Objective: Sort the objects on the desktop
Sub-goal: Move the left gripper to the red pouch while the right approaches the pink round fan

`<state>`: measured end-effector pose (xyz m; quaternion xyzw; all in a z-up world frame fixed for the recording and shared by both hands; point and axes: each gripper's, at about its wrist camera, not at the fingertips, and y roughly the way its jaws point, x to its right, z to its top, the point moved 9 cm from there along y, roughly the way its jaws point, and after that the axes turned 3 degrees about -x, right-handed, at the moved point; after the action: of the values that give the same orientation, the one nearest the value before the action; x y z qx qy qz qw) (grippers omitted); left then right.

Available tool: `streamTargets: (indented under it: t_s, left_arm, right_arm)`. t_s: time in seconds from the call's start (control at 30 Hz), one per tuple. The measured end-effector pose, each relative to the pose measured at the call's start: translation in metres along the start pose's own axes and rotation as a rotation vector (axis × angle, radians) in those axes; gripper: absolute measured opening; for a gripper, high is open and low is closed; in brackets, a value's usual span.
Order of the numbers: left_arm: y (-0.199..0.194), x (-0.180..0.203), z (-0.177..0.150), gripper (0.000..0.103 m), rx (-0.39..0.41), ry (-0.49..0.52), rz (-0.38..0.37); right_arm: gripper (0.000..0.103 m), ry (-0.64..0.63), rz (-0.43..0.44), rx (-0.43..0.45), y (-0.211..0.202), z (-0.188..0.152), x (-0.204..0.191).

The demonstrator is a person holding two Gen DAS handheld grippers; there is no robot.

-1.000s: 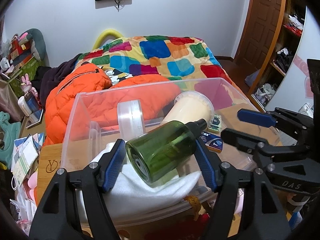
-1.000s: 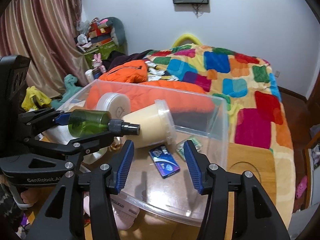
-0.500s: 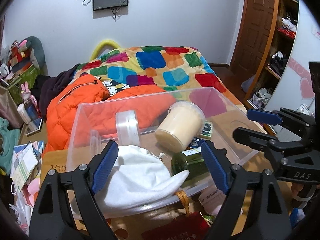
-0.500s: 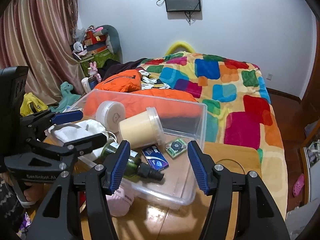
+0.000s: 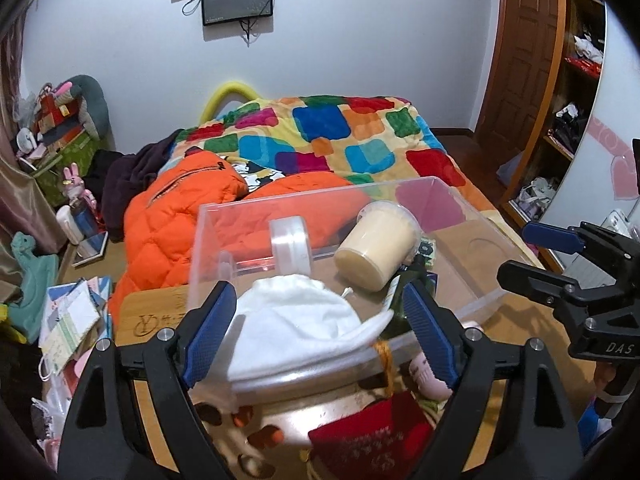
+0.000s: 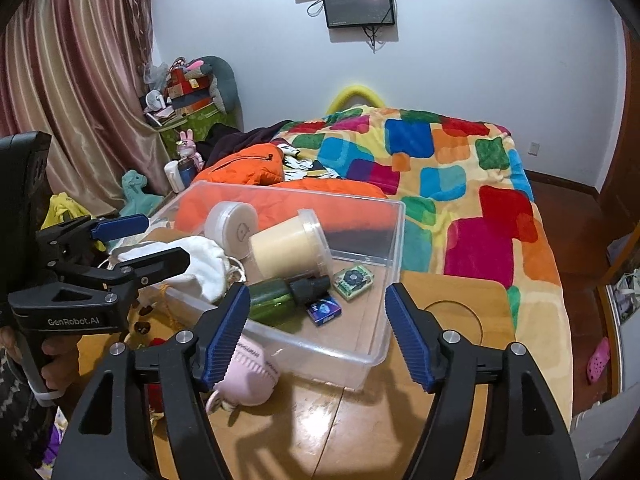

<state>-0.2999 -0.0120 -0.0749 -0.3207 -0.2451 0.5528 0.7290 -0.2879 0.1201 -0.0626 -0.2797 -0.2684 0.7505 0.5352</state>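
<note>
A clear plastic bin [image 6: 394,236] stands on the wooden table [image 6: 452,312]. In it lie a green spray bottle [image 6: 276,298], a cream tub [image 6: 288,246], a white round jar [image 6: 232,230], a white cloth [image 6: 200,256], a blue box [image 6: 325,311] and a small green packet [image 6: 354,279]. My left gripper [image 5: 316,332] is open and empty, pulled back above the bin's near edge and the cloth [image 5: 296,320]. My right gripper [image 6: 316,328] is open and empty, above the bin's near right corner.
A pink item [image 6: 248,376] lies on the table in front of the bin. A red pouch [image 5: 372,440] lies near the left gripper. A bed with a colourful blanket [image 6: 440,168] and an orange jacket [image 6: 248,166] is behind the table. Papers [image 5: 72,320] lie at the left.
My left gripper opened and let the green bottle drop into the bin, then drew back and up. My right gripper also drew back from the bin.
</note>
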Motion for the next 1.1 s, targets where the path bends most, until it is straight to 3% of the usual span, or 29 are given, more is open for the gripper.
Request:
streamTargets:
  t_s: [0.23,0.6,0.83,1.1]
  left_arm:
    - [-0.02,-0.005,-0.007,0.086,0.019,0.007,0.021]
    - [-0.026,-0.01,-0.04,0.086,-0.027,-0.006,0.024]
    - [-0.019,-0.005,-0.067,0.086,-0.097,-0.016,-0.018]
    - [-0.007,0.01,-0.092,0.086,-0.186,-0.047,-0.154]
  right_arm:
    - [0.066,-0.014,0.002,0.005,-0.012,-0.005,-0.013]
    - [0.066,-0.023,0.023,-0.016,-0.017,-0.028,-0.031]
    - [0.066,-0.016,0.041,-0.048,-0.008,-0.045,-0.037]
    - [0.066,0.025,0.105,-0.097,0.007,-0.06,-0.039]
